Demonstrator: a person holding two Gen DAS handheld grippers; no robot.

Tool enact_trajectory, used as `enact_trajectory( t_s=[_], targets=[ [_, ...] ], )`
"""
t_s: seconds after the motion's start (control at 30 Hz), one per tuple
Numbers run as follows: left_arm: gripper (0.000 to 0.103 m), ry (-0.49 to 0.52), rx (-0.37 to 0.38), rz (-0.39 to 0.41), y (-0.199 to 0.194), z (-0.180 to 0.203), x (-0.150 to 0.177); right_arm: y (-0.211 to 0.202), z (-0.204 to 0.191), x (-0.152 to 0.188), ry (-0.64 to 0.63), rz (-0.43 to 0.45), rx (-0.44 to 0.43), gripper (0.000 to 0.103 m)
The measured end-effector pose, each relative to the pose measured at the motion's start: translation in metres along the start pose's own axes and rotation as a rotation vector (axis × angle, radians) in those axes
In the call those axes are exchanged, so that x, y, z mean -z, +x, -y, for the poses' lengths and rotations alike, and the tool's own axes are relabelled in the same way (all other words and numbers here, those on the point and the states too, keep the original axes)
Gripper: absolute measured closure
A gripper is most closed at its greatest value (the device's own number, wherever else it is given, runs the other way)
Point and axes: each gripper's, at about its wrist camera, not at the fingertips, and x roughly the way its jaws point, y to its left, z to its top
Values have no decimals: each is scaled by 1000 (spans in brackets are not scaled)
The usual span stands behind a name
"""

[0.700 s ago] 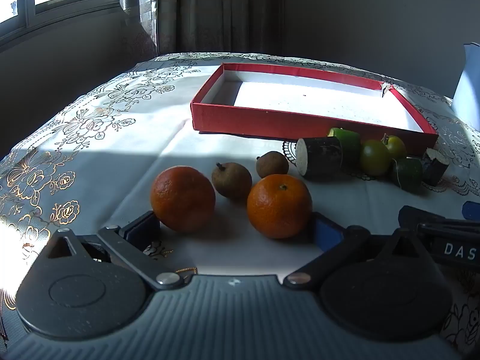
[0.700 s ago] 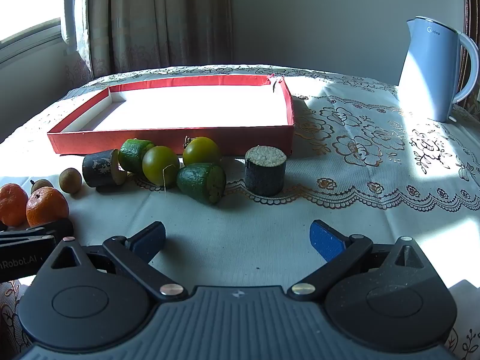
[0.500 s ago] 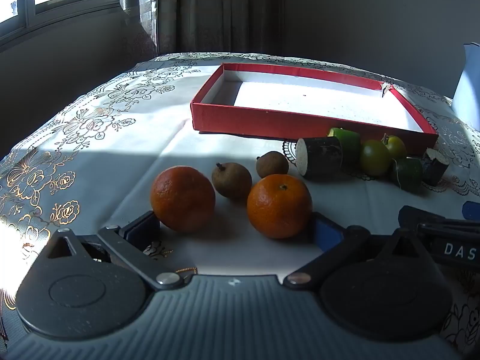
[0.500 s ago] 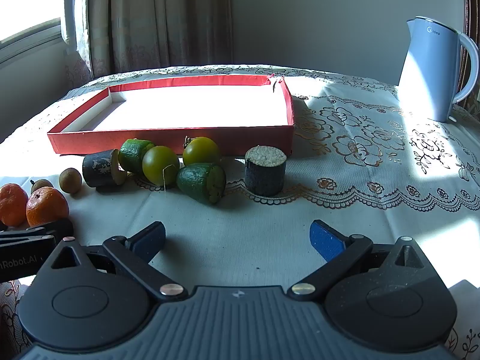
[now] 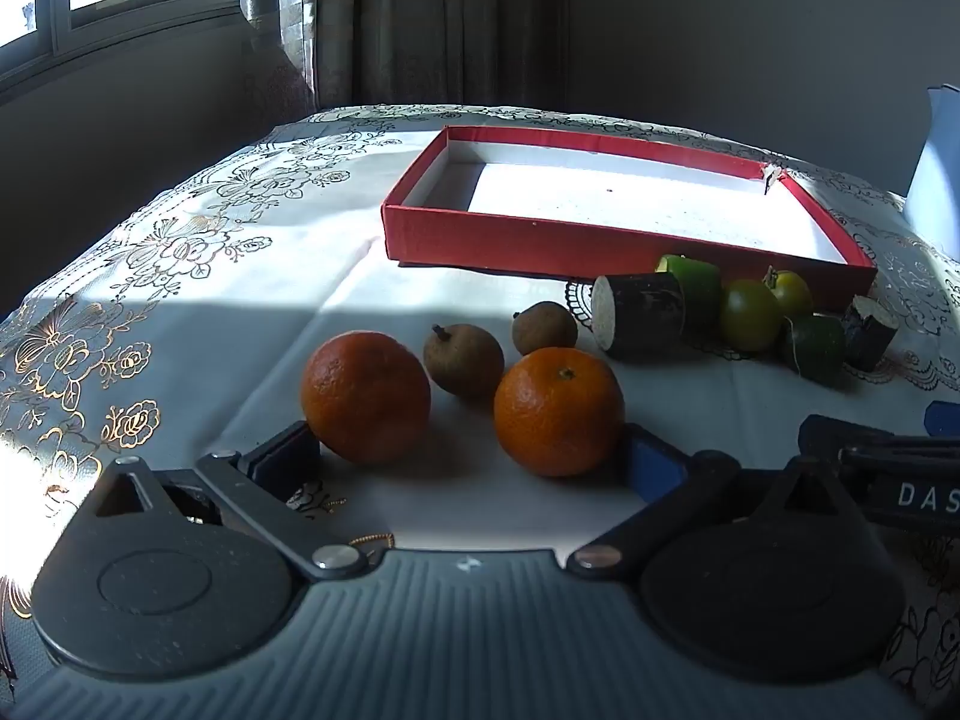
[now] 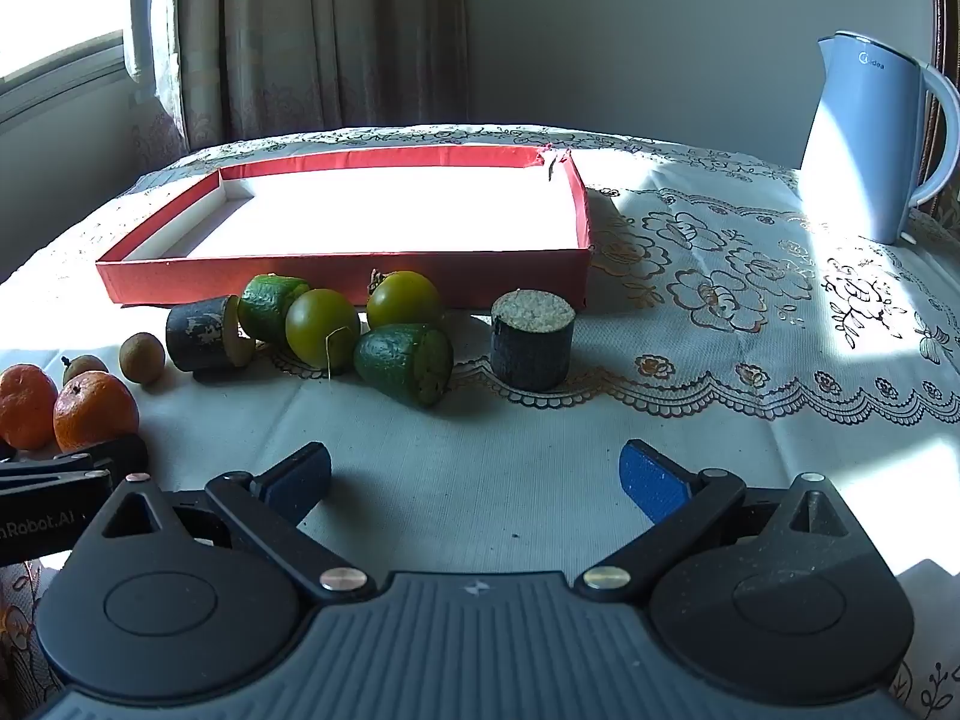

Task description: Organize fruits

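My left gripper is open, low over the cloth. Two oranges lie just past its fingertips, with two small brown fruits behind them. Farther right lie a dark cut cylinder, green fruits and a second dark piece. An empty red tray stands beyond. My right gripper is open over bare cloth, nothing between its fingers. Ahead of it sit a green cut fruit, two round green fruits and an upright dark cylinder.
A pale blue kettle stands at the back right on the flowered tablecloth. Curtains and a window lie behind the table. The left gripper's body shows at the left edge of the right wrist view.
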Motion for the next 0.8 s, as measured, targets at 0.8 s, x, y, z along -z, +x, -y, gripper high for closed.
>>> enact_trajectory(
  t_s=[0.8],
  targets=[
    [0,-83,38,-10,-2,-10,-6,-3,8,4,-31,10,-64,0]
  ],
)
